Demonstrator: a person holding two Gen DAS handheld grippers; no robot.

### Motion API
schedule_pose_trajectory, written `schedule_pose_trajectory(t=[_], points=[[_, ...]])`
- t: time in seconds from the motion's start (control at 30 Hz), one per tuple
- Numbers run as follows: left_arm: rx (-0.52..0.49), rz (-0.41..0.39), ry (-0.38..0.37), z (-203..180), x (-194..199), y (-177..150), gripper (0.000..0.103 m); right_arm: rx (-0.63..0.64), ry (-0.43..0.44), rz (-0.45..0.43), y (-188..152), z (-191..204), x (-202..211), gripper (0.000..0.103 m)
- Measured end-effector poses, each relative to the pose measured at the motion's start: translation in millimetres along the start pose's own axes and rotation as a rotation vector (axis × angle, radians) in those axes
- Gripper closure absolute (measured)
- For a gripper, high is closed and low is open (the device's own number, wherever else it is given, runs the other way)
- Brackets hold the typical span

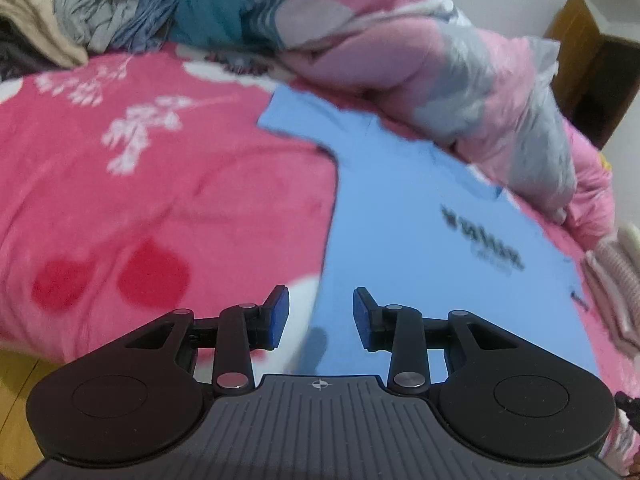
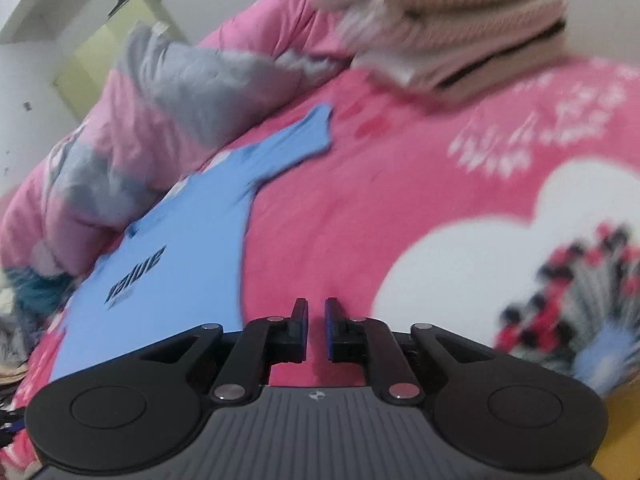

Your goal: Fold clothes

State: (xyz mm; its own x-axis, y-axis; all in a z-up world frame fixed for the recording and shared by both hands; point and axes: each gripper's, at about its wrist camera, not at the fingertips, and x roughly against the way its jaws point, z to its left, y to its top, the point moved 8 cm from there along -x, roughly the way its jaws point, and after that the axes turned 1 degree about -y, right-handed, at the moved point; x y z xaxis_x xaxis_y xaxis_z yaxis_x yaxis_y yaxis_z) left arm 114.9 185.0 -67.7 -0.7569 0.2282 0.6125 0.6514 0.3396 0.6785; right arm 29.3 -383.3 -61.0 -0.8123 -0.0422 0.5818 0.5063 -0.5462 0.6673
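Left gripper (image 1: 320, 316): jaws partly apart, blue pads facing each other across a clear gap, nothing between them; it hangs tilted downward above the lower hem area of a light blue T-shirt (image 1: 420, 232), not touching the cloth. Right gripper (image 2: 316, 328): jaws nearly together, a narrow slit left, empty; only pink bedspread (image 2: 320, 220) shows through the slit, and it too points down at a slant over the bed, just beside the shirt's edge. The blue T-shirt (image 2: 192, 220) lies flat and spread on the bedspread, smooth thin knit, short sleeves out to either side, dark blurred lettering on the chest. Bedspread is plush fleece, pink, with white leaf sprigs, red spots and a white heart shape. A rumpled pink-and-grey quilt (image 1: 460, 80) bunches along the shirt's collar side, overlapping it. Crumpled clothes pile (image 1: 100, 12) at the far corner; a folded stack of ribbed knitwear (image 2: 460, 28) rests at the other side.
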Motion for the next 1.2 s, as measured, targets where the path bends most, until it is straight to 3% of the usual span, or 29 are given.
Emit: schedule_pose_trajectory(t=[0.13, 0.2, 0.23, 0.33, 0.43, 0.6, 0.67, 0.77, 0.87, 0.93, 1.0, 1.13, 1.2], points=[[-0.028, -0.023, -0.02, -15, -23, 33, 0.068, 0.136, 0.093, -0.018, 20, 55, -13, 0.09], [-0.032, -0.021, -0.017, -23, -40, 47, 0.068, 0.205, 0.172, -0.021, 25, 92, -27, 0.078], [-0.036, -0.019, -0.015, -27, -49, 54, 0.068, 0.226, 0.214, -0.011, 25, 110, -36, 0.073], [-0.05, -0.017, 0.003, -36, -74, 68, 0.068, 0.265, 0.333, 0.036, 23, 156, -67, 0.073], [-0.034, -0.007, -0.002, -43, -96, 70, 0.068, 0.213, 0.408, 0.13, 12, 182, -107, 0.073], [-0.002, 0.036, -0.033, -45, -114, 52, 0.068, -0.042, 0.397, 0.271, 0, 150, -155, 0.073], [-0.006, 0.048, -0.032, -46, -115, 46, 0.068, -0.146, 0.349, 0.233, 6, 115, -156, 0.077], [0.001, 0.049, -0.031, -44, -110, 42, 0.068, -0.329, 0.25, 0.108, 29, 51, -139, 0.079], [0.008, 0.028, -0.034, -45, -97, 44, 0.068, -0.423, 0.08, -0.022, 44, -2, -103, 0.077], [0.003, 0.012, -0.035, -49, -86, 44, 0.062, -0.443, 0.095, -0.059, 45, -8, -80, 0.076], [-0.009, 0.002, -0.035, -54, -76, 41, 0.055, -0.415, 0.156, -0.038, 37, 6, -66, 0.075], [-0.035, 0.016, -0.048, -66, -61, 30, 0.049, -0.364, 0.352, 0.13, 5, 51, -66, 0.074], [-0.046, 0.032, -0.053, -71, -55, 23, 0.046, -0.354, 0.364, 0.198, -14, 54, -66, 0.074]])
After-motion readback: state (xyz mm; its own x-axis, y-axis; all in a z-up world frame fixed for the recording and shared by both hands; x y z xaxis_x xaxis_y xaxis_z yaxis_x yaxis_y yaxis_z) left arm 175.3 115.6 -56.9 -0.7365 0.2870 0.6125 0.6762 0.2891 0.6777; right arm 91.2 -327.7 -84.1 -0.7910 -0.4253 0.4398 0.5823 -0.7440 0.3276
